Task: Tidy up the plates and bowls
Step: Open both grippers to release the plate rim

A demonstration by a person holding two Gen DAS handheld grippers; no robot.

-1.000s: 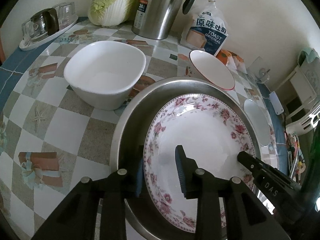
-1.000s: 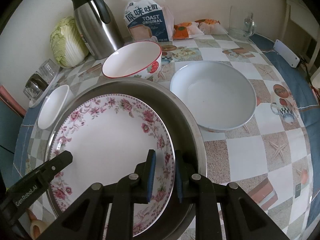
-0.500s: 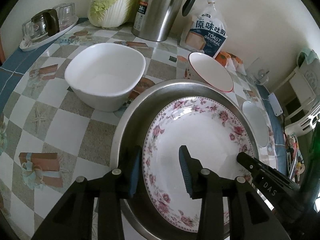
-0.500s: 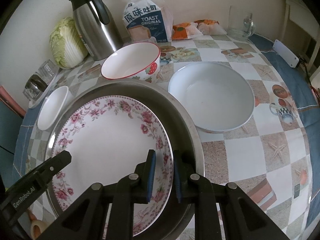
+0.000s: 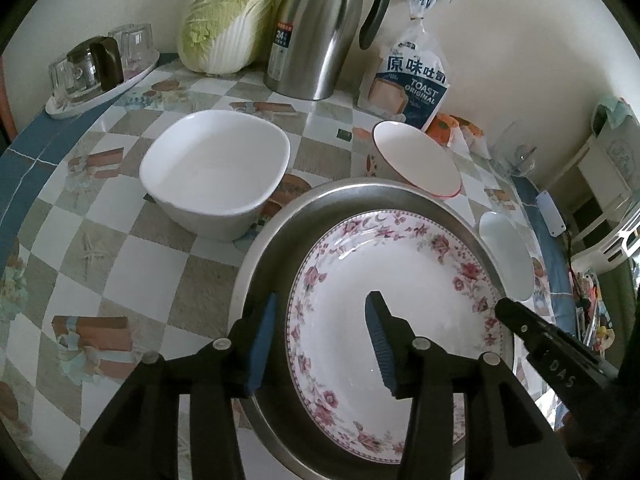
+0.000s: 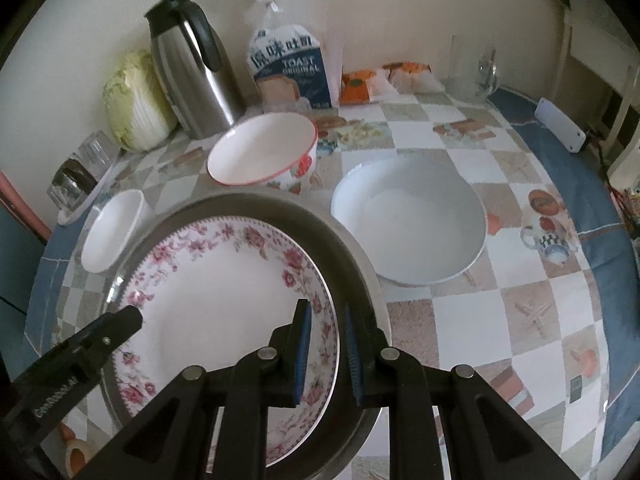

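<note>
Left gripper point(image 5: 320, 340) fingers have spread wider, opening clear of the floral plate point(image 5: 394, 320) lying in the steel basin point(image 5: 280, 236), while right gripper point(image 6: 325, 354) pinches its rim; one-sided hold risks tipping or scraping.

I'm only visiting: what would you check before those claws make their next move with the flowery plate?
1. Floral plate lies inside the steel basin: ok.
2. Left claw free of the plate's rim: ok; its jaws are opening, with the rim between them and the pads off it.
3. Right claw free of the rim: cannot tell; its jaws stand narrow around it.
4. Red-rimmed bowl upright and empty: ok.
</note>
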